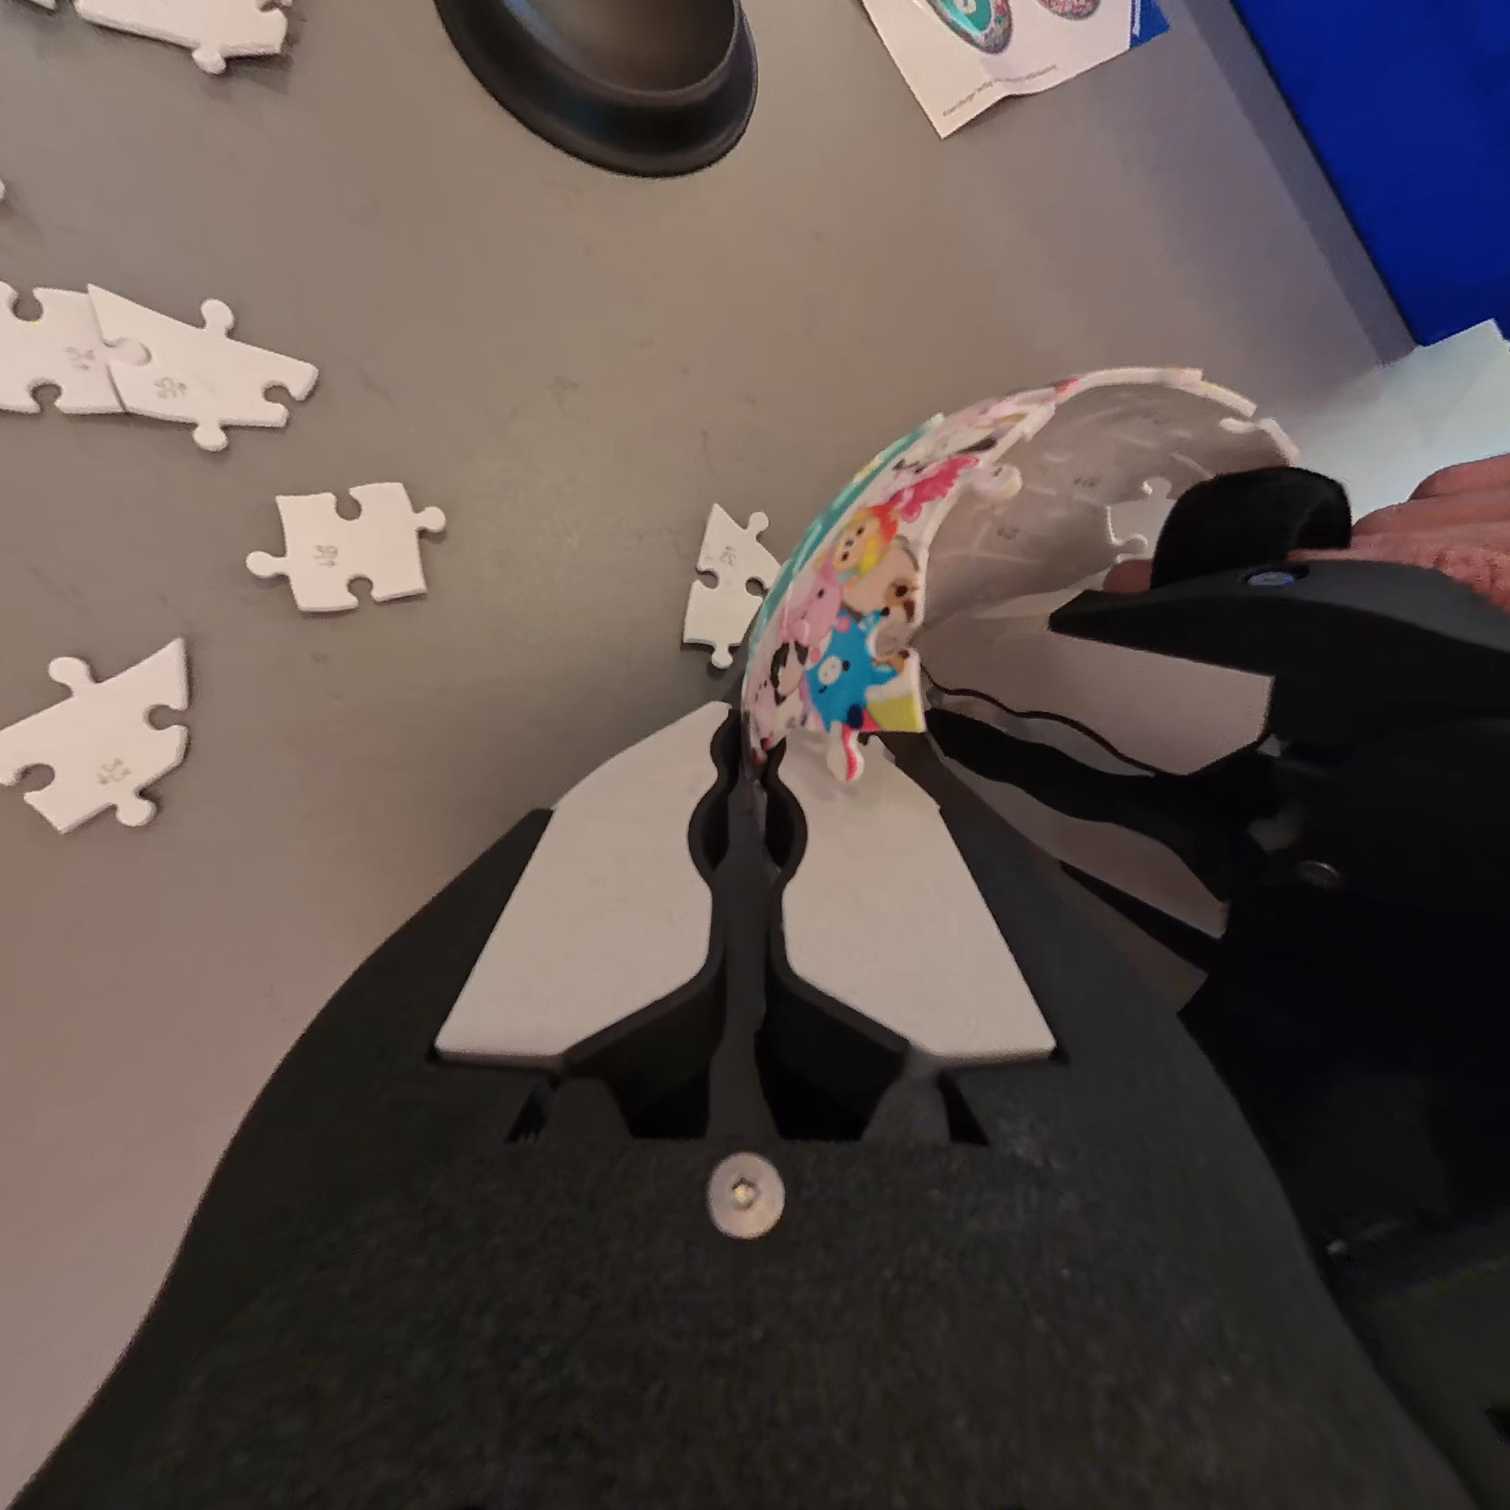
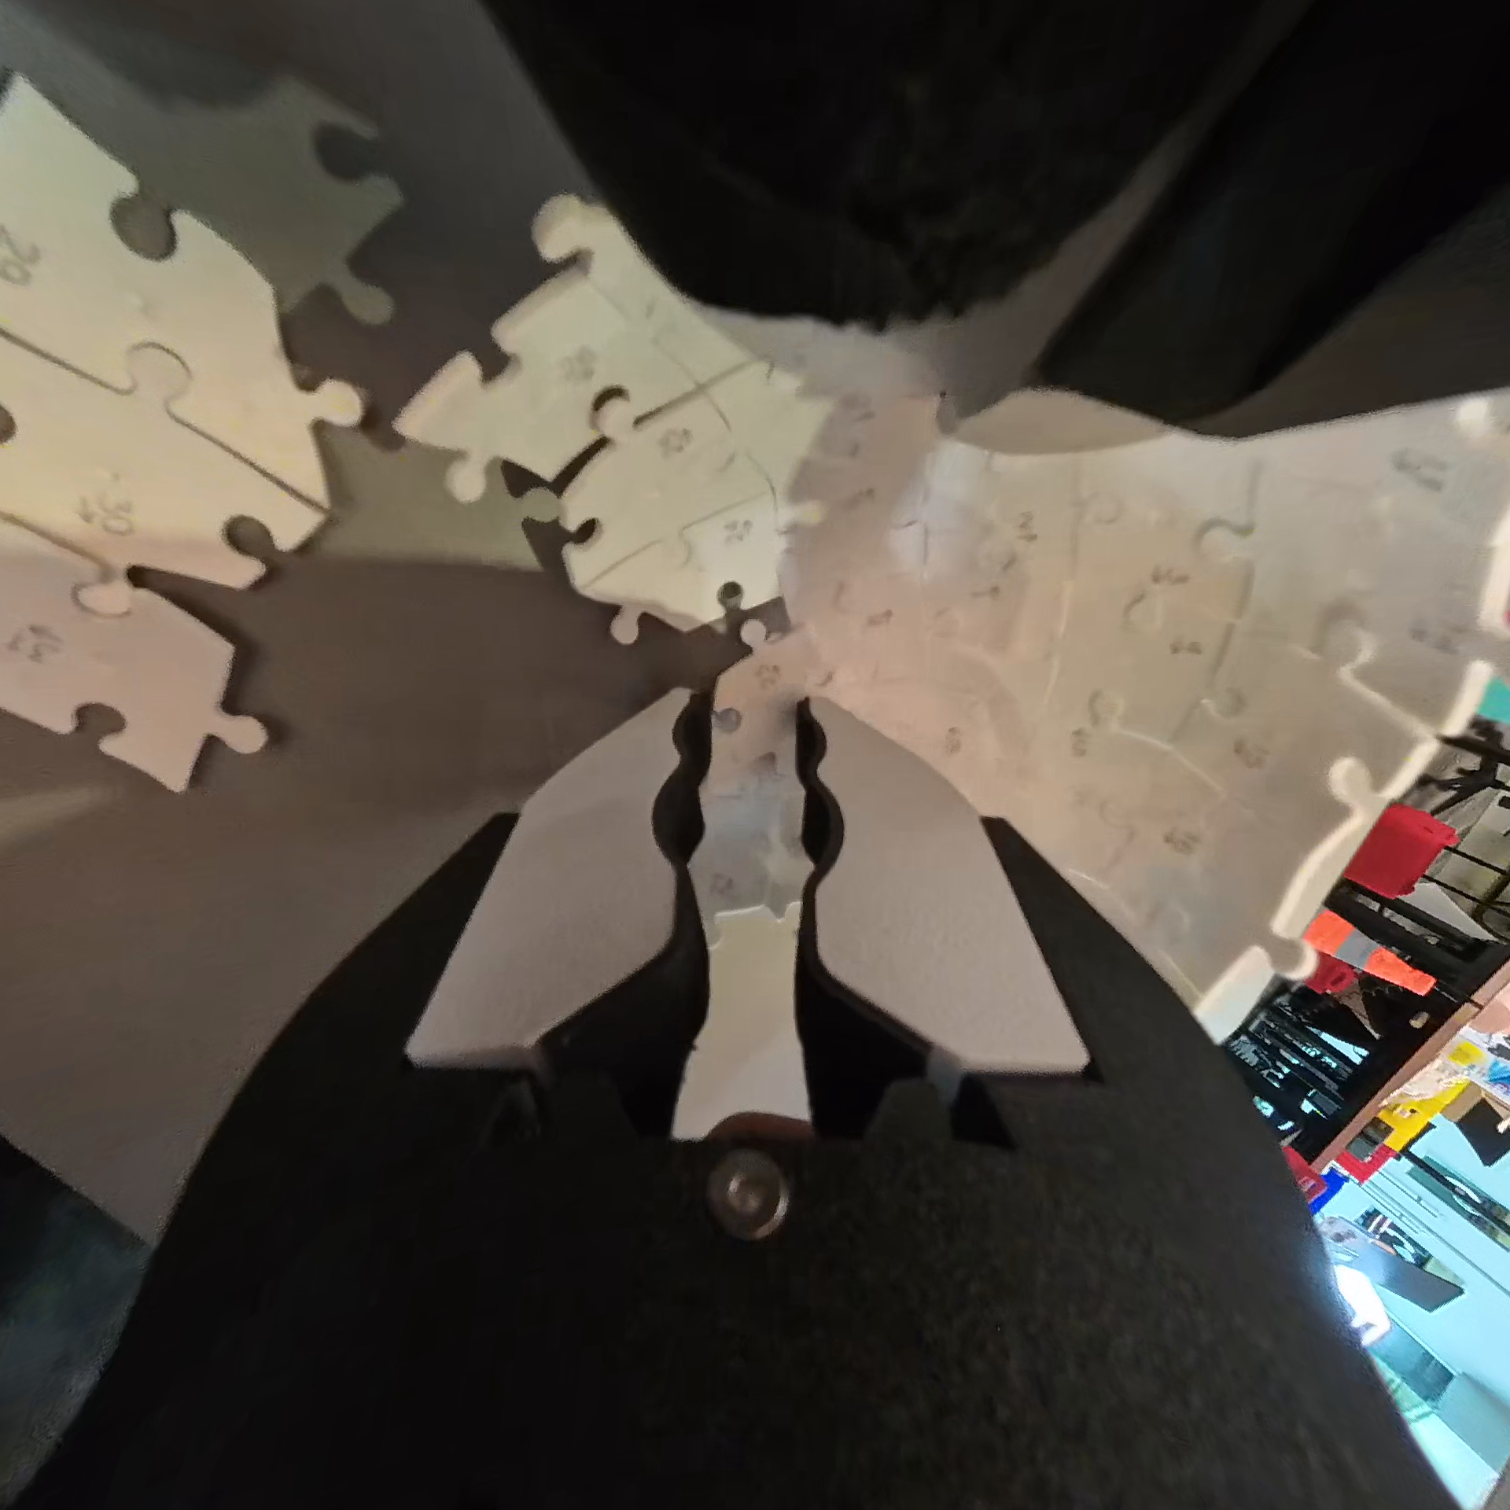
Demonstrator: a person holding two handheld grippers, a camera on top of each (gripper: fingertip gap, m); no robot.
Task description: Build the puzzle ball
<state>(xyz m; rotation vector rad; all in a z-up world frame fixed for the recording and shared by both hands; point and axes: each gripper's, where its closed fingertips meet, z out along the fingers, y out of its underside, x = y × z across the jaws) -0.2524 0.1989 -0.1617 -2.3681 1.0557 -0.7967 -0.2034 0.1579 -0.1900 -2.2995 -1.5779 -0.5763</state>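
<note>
The partly built puzzle ball (image 1: pixel 850 605) is a curved shell, cartoon-printed outside and white inside. My left gripper (image 1: pixel 748 748) is shut on its lower edge and holds it above the grey table (image 1: pixel 572 343). The right gripper's black body (image 1: pixel 1348 637) reaches in from the right, under the shell. In the right wrist view the right gripper (image 2: pixel 748 703) points at the shell's white numbered inside (image 2: pixel 1103 654). Its jaws stand a narrow gap apart with a white puzzle piece (image 2: pixel 748 1005) between them. Loose white pieces (image 1: pixel 351 547) lie face down on the table.
More loose pieces lie at the left (image 1: pixel 163 368) and beside the shell (image 1: pixel 727 588). A black round stand (image 1: pixel 605 73) and a printed leaflet (image 1: pixel 1005 57) sit at the far edge, beside a blue object (image 1: pixel 1405 147). A hand in a pink sleeve (image 1: pixel 1438 523) holds the right gripper. There is about 7 cm between the tips of the two grippers. The shell (image 1: pixel 727 588) is about 5 cm from my left fingertips.
</note>
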